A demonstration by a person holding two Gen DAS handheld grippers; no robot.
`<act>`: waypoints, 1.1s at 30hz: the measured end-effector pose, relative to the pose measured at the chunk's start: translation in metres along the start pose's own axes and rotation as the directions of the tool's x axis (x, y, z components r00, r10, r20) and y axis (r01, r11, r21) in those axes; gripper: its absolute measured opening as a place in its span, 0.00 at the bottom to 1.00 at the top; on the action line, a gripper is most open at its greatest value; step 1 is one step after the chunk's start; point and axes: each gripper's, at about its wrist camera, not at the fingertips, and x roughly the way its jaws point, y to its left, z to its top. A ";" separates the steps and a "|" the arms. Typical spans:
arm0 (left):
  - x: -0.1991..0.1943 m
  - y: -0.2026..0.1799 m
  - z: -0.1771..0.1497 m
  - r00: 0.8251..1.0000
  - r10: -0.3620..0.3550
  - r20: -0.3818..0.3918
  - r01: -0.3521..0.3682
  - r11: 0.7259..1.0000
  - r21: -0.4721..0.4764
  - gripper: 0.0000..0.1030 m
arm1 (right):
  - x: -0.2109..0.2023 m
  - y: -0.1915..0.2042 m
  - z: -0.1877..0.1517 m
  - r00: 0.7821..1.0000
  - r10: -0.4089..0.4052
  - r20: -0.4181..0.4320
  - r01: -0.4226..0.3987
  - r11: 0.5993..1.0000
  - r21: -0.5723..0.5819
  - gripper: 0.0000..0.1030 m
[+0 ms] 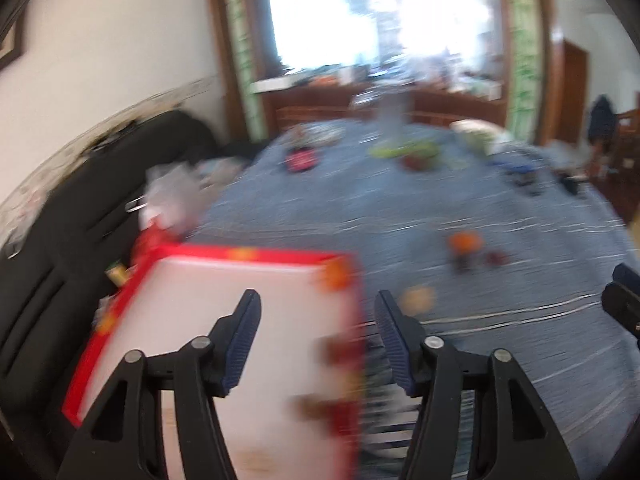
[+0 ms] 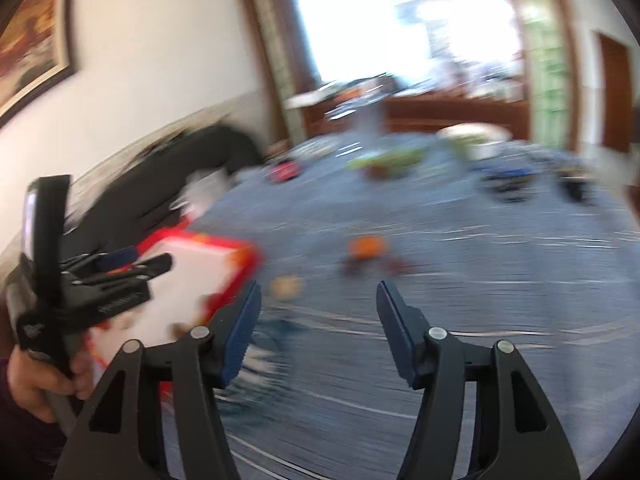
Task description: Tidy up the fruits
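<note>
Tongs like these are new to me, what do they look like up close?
Each pair of tongs, left and right, has two black plastic arms shaped like long wedges with cut-out windows and silver rivets at the joints. The fingertips carry dark blue ribbed pads. In the right wrist view, a bare hand grips the left one's handle. No cables show.

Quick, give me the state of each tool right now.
Left tool: open, holding nothing, above the red-rimmed tray.
Right tool: open, holding nothing, above the blue cloth.
</note>
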 end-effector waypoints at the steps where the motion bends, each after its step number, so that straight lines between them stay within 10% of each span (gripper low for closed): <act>1: -0.005 -0.018 0.002 0.999 -0.042 0.006 0.042 0.999 0.018 0.58 | -0.012 -0.015 -0.001 0.999 -0.030 0.015 0.029 0.999 0.023 0.62; 7: -0.029 -0.102 -0.005 0.985 -0.168 -0.026 0.170 0.972 0.165 0.59 | -0.071 -0.092 -0.019 0.988 -0.141 0.069 0.127 0.977 0.173 0.63; 33: -0.046 -0.231 -0.018 0.993 -0.076 -0.091 0.102 0.936 0.336 0.60 | -0.078 -0.230 -0.064 0.991 -0.114 0.068 0.067 0.874 0.481 0.64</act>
